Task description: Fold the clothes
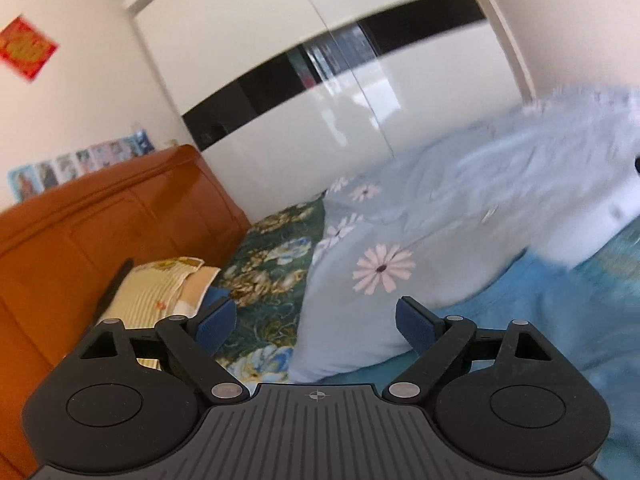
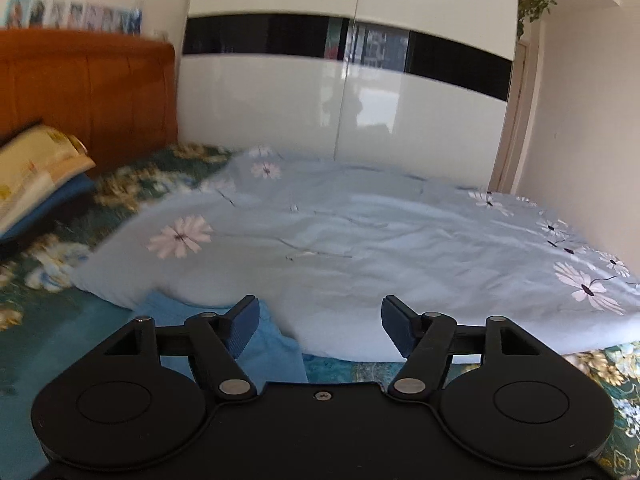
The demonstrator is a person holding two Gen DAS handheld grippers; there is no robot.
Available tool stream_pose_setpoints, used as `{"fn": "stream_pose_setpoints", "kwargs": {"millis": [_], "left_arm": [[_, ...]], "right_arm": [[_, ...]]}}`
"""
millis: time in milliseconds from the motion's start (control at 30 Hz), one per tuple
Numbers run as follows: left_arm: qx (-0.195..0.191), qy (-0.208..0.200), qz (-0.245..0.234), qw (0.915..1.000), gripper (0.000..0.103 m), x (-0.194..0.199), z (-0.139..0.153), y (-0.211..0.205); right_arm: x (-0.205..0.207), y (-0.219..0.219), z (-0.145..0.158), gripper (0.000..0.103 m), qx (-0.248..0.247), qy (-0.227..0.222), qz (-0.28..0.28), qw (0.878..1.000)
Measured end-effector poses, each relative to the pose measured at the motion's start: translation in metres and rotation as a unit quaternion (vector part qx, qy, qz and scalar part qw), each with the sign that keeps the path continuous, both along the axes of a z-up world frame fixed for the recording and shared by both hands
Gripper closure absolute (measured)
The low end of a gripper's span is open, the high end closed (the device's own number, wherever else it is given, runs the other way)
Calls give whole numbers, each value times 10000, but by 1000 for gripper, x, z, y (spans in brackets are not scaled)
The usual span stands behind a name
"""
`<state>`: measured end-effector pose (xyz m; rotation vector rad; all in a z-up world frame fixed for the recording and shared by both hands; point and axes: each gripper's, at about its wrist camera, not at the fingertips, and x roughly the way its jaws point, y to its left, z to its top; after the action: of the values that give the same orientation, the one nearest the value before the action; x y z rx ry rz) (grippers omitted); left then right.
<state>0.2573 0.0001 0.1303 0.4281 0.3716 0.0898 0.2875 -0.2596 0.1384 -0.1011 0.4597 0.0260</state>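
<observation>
Two hand-held grippers, left (image 1: 316, 322) and right (image 2: 318, 326), are hovering with jaws spread and empty over the bed, where a flat blue cloth garment (image 2: 272, 354) is lying beside the pale blue flowered quilt (image 2: 360, 240).

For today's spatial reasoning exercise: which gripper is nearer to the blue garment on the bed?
Right. The right gripper hangs just over the blue garment, one fingertip above it. The left gripper faces the floral quilt, the garment off to its right.
</observation>
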Motion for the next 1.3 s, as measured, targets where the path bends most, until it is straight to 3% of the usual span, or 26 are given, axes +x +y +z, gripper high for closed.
{"fn": "stream_pose_setpoints", "kwargs": {"millis": [100, 267, 533, 667, 933, 1300], "left_arm": [[-436, -138, -42, 9989, 16, -44, 23, 12], [-972, -250, -206, 9947, 16, -112, 22, 27], [-1885, -175, -77, 9819, 16, -195, -42, 49], [-2058, 86, 132, 9785, 16, -218, -79, 56], [-2241, 592, 351, 9721, 16, -240, -119, 62], [-2294, 694, 180, 9707, 16, -245, -123, 51]], "right_arm": [[-48, -15, 14, 37, 161, -152, 75, 9997], [-129, -35, 6, 29, 339, -217, 284, 9988], [-226, -61, -72, 30, 252, 266, 265, 9990], [-256, -70, -113, 30, 332, 651, 123, 9972], [-267, -91, -168, 33, 625, 1263, -465, 9889], [-240, -105, -195, 41, 1506, 1785, -775, 9692]]}}
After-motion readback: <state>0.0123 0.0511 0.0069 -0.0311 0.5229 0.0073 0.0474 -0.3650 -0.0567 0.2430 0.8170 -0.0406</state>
